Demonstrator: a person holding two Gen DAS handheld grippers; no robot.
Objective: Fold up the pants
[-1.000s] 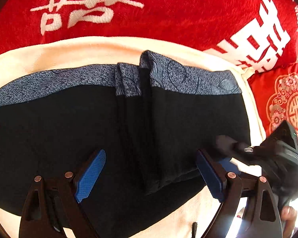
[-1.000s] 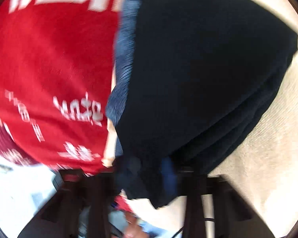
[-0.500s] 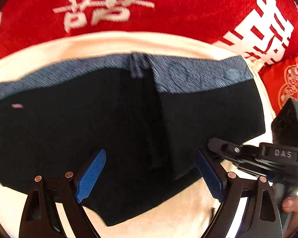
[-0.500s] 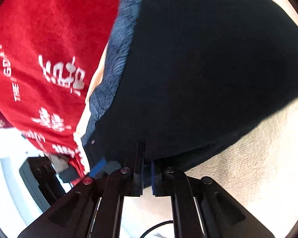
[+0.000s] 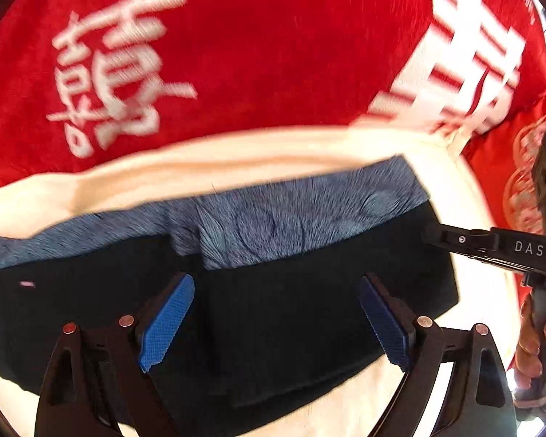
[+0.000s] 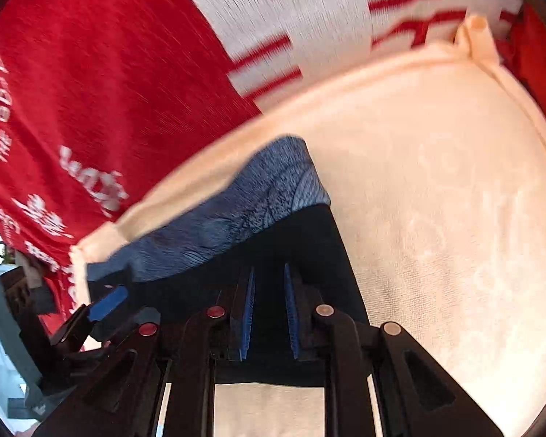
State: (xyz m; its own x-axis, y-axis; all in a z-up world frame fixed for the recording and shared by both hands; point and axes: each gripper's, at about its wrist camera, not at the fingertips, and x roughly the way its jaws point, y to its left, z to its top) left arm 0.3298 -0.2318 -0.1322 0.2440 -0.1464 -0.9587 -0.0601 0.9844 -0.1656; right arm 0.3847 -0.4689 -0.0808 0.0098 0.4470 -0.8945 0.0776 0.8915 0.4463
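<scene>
The black pants (image 5: 291, 313) with a blue-grey patterned waistband (image 5: 273, 218) lie folded on a cream towel (image 5: 236, 153). My left gripper (image 5: 273, 320) is wide open just above the black cloth, its blue pads (image 5: 167, 320) either side of a fold. My right gripper (image 6: 269, 309) hovers over the pants' right end (image 6: 309, 247), jaws a narrow gap apart, nothing between them. The right gripper also shows at the right edge of the left wrist view (image 5: 491, 247). The left gripper shows at the lower left of the right wrist view (image 6: 105, 302).
A red blanket (image 5: 254, 36) with white characters lies beyond the towel. A red patterned cushion (image 5: 527, 182) sits at the right. Bare cream towel (image 6: 436, 218) spreads to the right of the pants.
My right gripper has let go of the pants end it carried over and laid flat, and its jaws have parted slightly. The left gripper has moved forward over the pants, still open.
</scene>
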